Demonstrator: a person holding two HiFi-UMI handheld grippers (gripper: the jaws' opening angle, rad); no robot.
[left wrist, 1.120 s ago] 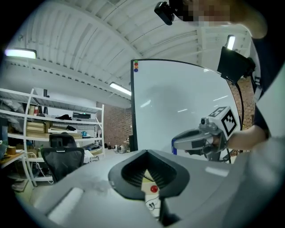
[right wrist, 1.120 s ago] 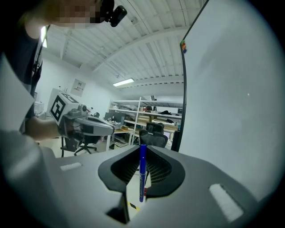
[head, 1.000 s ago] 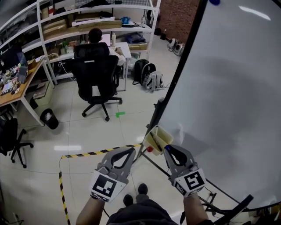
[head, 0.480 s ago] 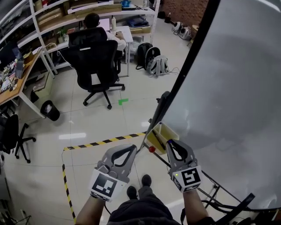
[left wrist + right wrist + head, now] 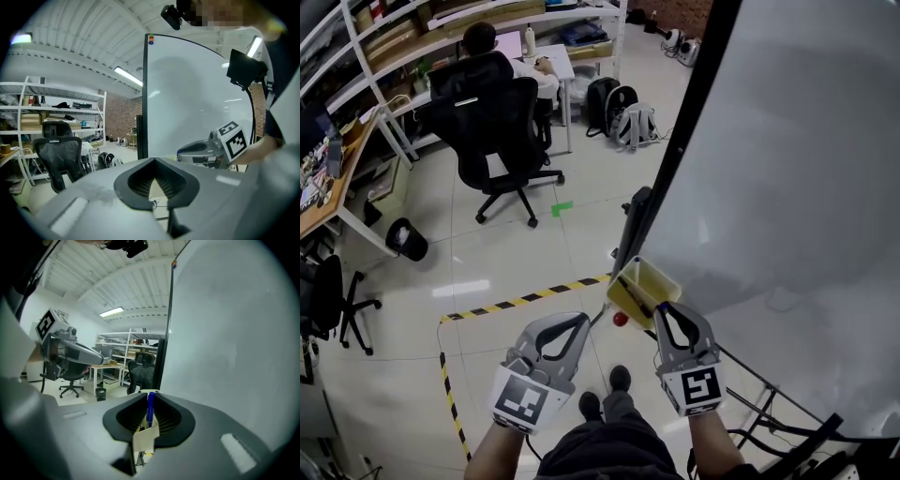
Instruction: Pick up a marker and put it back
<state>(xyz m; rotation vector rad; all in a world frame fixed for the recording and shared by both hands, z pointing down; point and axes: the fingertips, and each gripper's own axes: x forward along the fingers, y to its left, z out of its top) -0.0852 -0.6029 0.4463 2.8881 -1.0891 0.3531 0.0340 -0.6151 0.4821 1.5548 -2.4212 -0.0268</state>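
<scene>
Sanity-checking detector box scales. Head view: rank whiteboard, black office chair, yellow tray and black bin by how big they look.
1. whiteboard
2. office chair
3. yellow tray
4. bin
The tray only edges out the bin, and it sits much nearer the camera, so that pair is unsure.

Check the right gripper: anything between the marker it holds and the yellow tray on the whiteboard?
Nothing visible. The blue marker stands upright in the right gripper's jaws, and the yellow tray sits just ahead with only open air between. The left gripper is off to the side.
</scene>
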